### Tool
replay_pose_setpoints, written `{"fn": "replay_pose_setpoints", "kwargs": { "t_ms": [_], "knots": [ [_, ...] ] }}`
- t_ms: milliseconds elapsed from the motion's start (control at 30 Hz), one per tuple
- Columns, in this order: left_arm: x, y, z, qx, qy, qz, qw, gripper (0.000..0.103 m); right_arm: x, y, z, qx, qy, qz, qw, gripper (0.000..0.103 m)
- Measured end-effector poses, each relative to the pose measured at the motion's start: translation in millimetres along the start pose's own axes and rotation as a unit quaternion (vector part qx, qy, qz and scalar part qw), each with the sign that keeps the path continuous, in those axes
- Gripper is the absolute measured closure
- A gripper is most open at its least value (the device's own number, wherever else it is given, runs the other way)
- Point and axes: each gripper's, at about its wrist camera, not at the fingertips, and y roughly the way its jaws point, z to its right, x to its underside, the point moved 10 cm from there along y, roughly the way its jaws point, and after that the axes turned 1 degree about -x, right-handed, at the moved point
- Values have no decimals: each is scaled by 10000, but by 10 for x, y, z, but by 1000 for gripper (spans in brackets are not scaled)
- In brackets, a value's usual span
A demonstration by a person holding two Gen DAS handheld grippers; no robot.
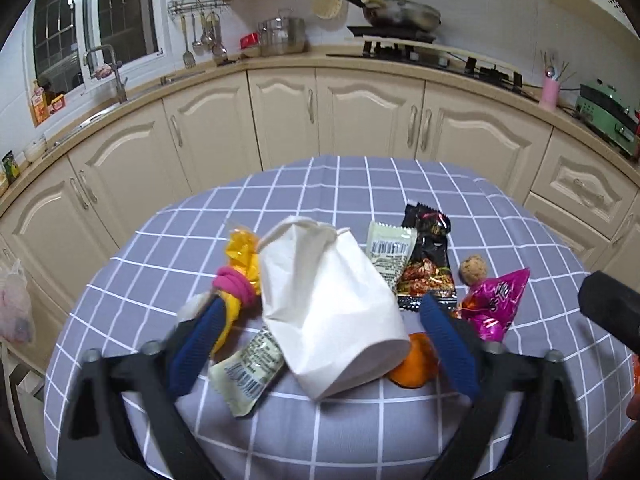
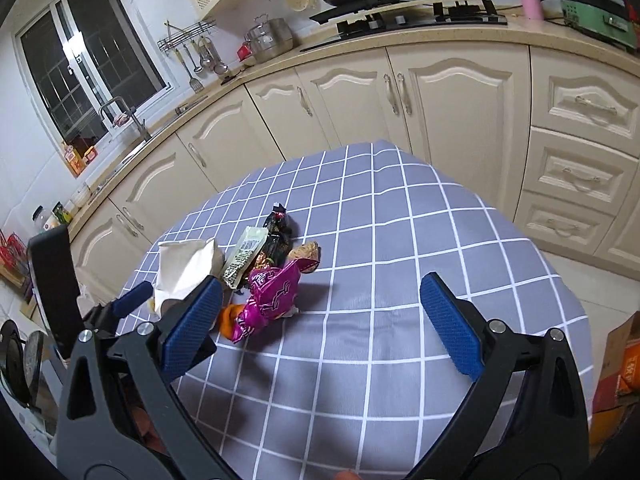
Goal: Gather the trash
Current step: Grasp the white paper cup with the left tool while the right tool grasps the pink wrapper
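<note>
Between open left tongs (image 1: 320, 320): white bag (image 1: 328, 304)

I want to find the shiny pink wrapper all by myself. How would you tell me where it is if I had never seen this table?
Look at the table with the grey-blue checked cloth, where a pile of trash lies. At the pile's right edge, just in front of a small round brown cookie, is the pink wrapper. It is the only bright magenta, shiny, crinkled foil one; its neighbours are black, pale green or white.

Even indoor light, soft shadows; a lamp glares off the dark window (image 1: 120, 8) (night outside), and counters beside it bow.
</note>
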Motion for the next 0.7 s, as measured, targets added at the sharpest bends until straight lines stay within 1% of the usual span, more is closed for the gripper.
{"fn": "replay_pose_setpoints", "kwargs": {
  "t_ms": [133,267,400,433,467,500,533,567,600,633,700],
  "knots": [
    [41,-18,-43,279,-160,-41,9995,36,40,88,-74,-14,-94,-90,9999,6],
    [110,-150,-145,424,-236,64,9988,36,111,201,-194,7,-226,-244,9994,6],
    [198,-367,-335,480,-441,264,9975,37,173,344,-333,1,-355,-372,9987,7],
    [209,-397,-377,446,-472,311,9974,37,185,383,-348,33,-378,-398,9985,9],
    [230,-449,-425,462,-515,397,9968,37,201,436,-363,108,-424,-438,9981,15],
    [251,-487,-462,526,-571,447,9960,37,224,485,-384,133,-467,-470,9977,18],
    [291,-521,-497,543,-630,484,9954,37,261,531,-401,110,-482,-522,9974,26],
    [309,-539,-522,524,-641,528,9952,37,295,565,-405,85,-474,-584,9971,39],
    [325,-562,-541,524,-661,588,9947,37,304,574,-393,111,-456,-601,9971,48],
    [335,-592,-554,590,-730,640,9935,37,280,546,-384,37,-384,-523,9979,63],
    [312,-637,-569,607,-789,756,9922,37,268,521,-337,-41,-232,-457,9987,64]
  ]
}}
